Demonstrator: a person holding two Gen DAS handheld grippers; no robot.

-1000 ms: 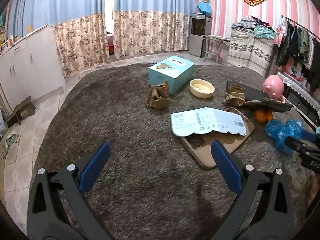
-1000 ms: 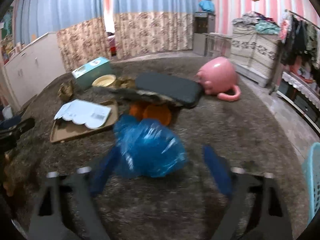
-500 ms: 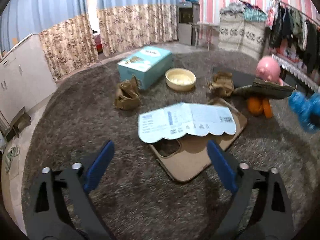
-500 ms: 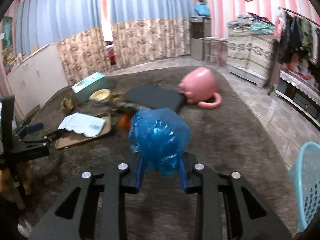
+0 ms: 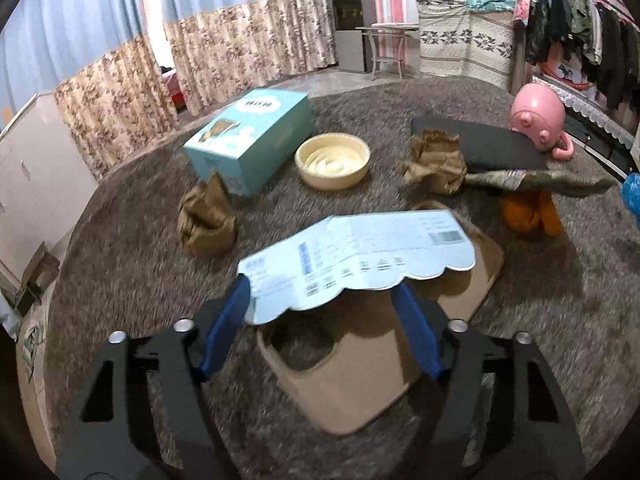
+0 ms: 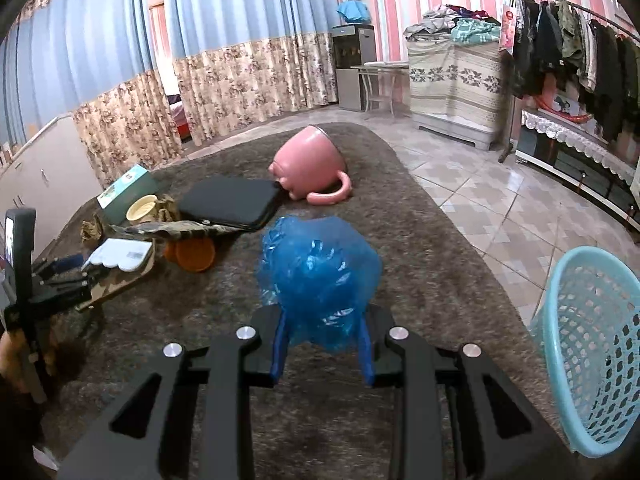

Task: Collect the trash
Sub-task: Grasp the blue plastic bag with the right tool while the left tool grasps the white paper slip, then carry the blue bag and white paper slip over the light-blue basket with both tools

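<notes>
A white printed paper sheet (image 5: 360,252) lies over a brown cardboard piece (image 5: 352,380) on the grey rug. My left gripper (image 5: 320,286) is at the sheet's near edge, and its jaws are closing. The sheet's edge lies across the space between the blue fingers (image 5: 224,320), and the fingertips are hidden under it. Two crumpled brown paper wads (image 5: 206,216) (image 5: 436,160) sit further back. My right gripper (image 6: 322,320) is shut on a crumpled blue plastic bag (image 6: 318,276), held above the rug. A light blue basket (image 6: 592,344) stands at the right.
On the rug are a teal box (image 5: 252,142), a cream bowl (image 5: 332,160), a black case (image 5: 492,148), orange items (image 5: 528,212) and a tipped pink mug (image 6: 308,168). Tiled floor surrounds the rug. A clothes rack and cabinets line the walls.
My left gripper came forward to the paper sheet and its jaws narrowed. My right gripper closed on the blue bag, lifted it off the rug and swung right, bringing the basket into view.
</notes>
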